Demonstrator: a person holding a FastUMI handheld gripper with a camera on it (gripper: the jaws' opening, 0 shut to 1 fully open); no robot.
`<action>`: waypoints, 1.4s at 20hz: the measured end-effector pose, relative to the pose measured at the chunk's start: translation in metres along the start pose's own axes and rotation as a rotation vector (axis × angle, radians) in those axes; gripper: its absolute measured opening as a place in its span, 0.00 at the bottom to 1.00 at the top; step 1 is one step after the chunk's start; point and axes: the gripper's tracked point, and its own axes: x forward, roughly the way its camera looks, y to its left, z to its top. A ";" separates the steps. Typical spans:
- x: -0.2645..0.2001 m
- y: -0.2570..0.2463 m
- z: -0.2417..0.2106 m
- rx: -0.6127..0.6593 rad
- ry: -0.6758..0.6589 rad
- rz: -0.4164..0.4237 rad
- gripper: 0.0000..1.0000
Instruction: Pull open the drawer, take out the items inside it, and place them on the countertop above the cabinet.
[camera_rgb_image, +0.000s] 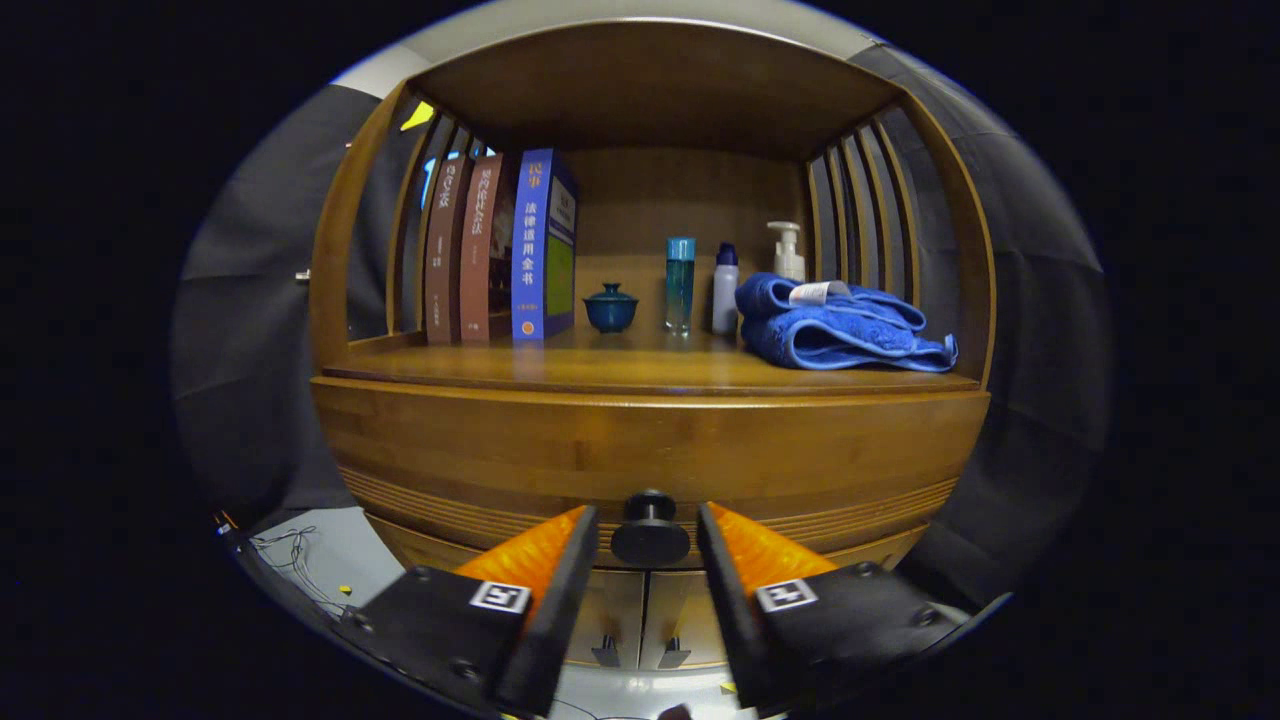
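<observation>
two fingers of the gripper are sitting open, flanking the drawer knob at lower centre, not pinching. drawer looks closed. risk: closing off-centre, pads slipping off the knob mid-pull.

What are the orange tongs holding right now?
Nothing yet. The tongs are open, with the drawer's black knob sitting between the two fingers, and there is a gap on each side, so neither finger presses on it.

Closed wooden drawer, black round knob.
</observation>
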 end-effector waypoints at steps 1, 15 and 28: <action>0.003 -0.002 -0.002 -0.005 0.013 -0.016 0.65; -0.071 -0.002 -0.014 -0.013 -0.027 -0.013 0.31; -0.149 -0.004 -0.036 0.002 -0.024 -0.010 0.30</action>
